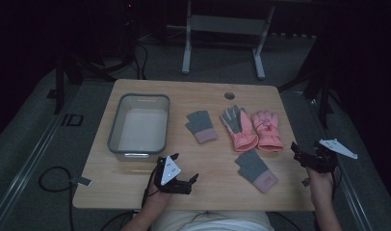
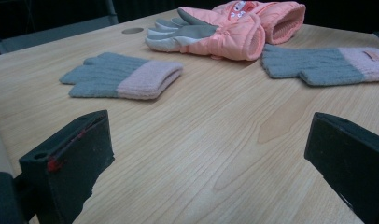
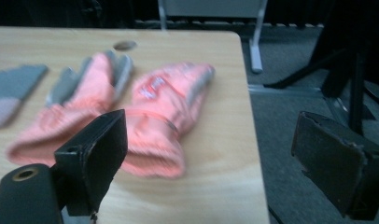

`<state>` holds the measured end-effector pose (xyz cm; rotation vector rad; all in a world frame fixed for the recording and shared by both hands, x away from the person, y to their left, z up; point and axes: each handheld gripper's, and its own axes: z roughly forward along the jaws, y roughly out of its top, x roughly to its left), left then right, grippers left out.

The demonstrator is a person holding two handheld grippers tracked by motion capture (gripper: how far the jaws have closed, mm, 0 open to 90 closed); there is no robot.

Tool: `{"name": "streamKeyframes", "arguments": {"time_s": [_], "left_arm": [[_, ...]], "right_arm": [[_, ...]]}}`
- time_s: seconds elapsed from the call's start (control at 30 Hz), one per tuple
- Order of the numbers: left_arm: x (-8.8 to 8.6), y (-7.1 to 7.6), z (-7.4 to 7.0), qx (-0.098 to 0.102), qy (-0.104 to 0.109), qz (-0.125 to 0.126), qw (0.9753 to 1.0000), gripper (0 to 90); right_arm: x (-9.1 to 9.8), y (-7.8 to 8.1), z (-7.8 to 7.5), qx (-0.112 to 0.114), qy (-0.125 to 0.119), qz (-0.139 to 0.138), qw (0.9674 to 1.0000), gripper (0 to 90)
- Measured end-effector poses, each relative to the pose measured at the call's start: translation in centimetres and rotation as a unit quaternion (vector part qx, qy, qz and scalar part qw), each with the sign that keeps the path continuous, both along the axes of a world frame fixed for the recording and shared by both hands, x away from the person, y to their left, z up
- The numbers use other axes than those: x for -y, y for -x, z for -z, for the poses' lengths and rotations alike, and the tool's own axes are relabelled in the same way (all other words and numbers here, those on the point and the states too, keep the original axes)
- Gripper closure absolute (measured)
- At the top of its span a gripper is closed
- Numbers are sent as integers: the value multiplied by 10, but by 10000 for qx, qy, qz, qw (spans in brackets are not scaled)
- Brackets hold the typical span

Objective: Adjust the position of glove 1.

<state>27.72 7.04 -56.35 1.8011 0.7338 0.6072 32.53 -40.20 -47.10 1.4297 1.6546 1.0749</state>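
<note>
Both grippers, left gripper [image 1: 193,179] and right gripper [image 1: 295,148], hover with jaws spread, empty. Right's nearest the pink glove [image 3: 166,112] at the desk's [image 1: 136,175] right side; best pinch its cuff squarely

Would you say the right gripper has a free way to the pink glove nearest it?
Probably yes: the right gripper is open beside the table edge, and nothing lies between it and the pink glove.
</note>
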Motion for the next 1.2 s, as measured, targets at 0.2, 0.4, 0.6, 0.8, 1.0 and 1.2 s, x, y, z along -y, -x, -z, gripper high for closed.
{"name": "streamKeyframes", "arguments": {"time_s": [0.2, 0.4, 0.6, 0.8, 1.0, 1.2], "left_arm": [[0, 0, 0, 17, -5, -6, 10000, 7], [0, 0, 0, 18, -1, -8, 10000, 7], [0, 1, 0, 20, -17, 0, 10000, 7], [1, 1, 0, 17, -32, 14, 10000, 7], [1, 1, 0, 16, -28, 16, 10000, 7], [1, 1, 0, 15, -22, 19, 10000, 7]], "right_arm": [[-13, -7, -17, 164, 83, -160, 9997, 107], [-27, -15, -33, 230, 194, -220, 9993, 122], [-47, -27, -47, 167, 393, -467, 9980, 139], [-67, -39, -55, 46, 212, -799, 9966, 137], [-92, -53, -56, -199, 178, -1231, 9920, 138], [-117, -66, -50, -386, 175, -1602, 9862, 119]]}}
